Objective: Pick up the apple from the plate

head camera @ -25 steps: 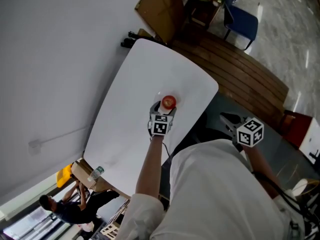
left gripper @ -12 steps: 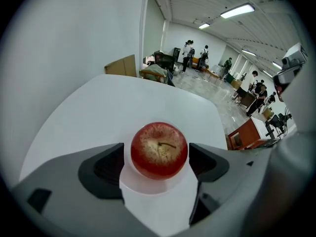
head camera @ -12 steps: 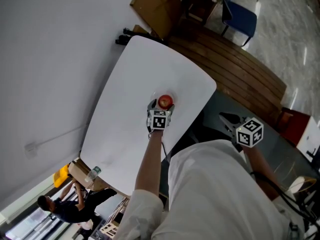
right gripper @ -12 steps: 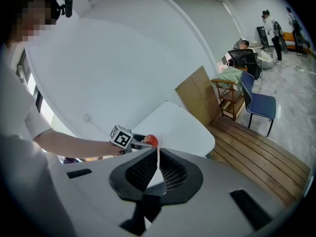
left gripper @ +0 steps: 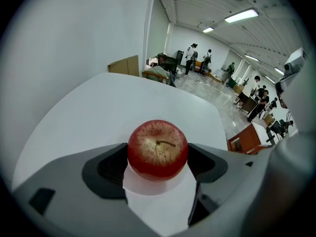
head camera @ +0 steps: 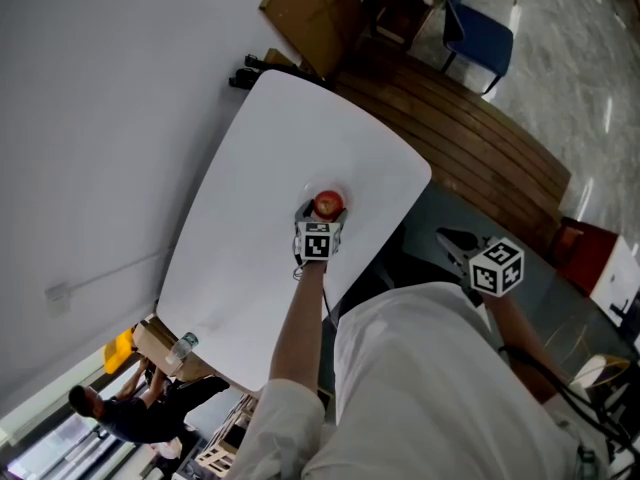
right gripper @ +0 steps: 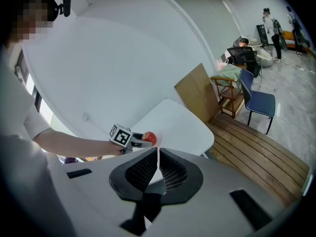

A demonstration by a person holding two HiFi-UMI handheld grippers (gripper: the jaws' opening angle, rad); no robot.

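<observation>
1. Apple [left gripper: 158, 151]: red, stem up, resting on plate. Judged firm, light, smooth-skinned and apt to slip; best gripped across widest flanks.
2. Plate [left gripper: 148, 189]: white, on desk [head camera: 250, 198], holding the apple only.
3. Left tool [left gripper: 158, 157]: set wide, just closing slightly, flanking the apple, unclamped.
4. Right tool [right gripper: 157, 169]: closed, empty.

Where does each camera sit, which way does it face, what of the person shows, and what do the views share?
Head view: on the head, looking steeply down at the table; shirt, left forearm, left gripper and right gripper show.
Left gripper view: along its own parted jaws, which have just been closing, at the apple between them on a plate; no body shows.
Right gripper view: held off the table, jaws together, facing the table; the left forearm shows.
Shared: apple and table, in all three.
</observation>
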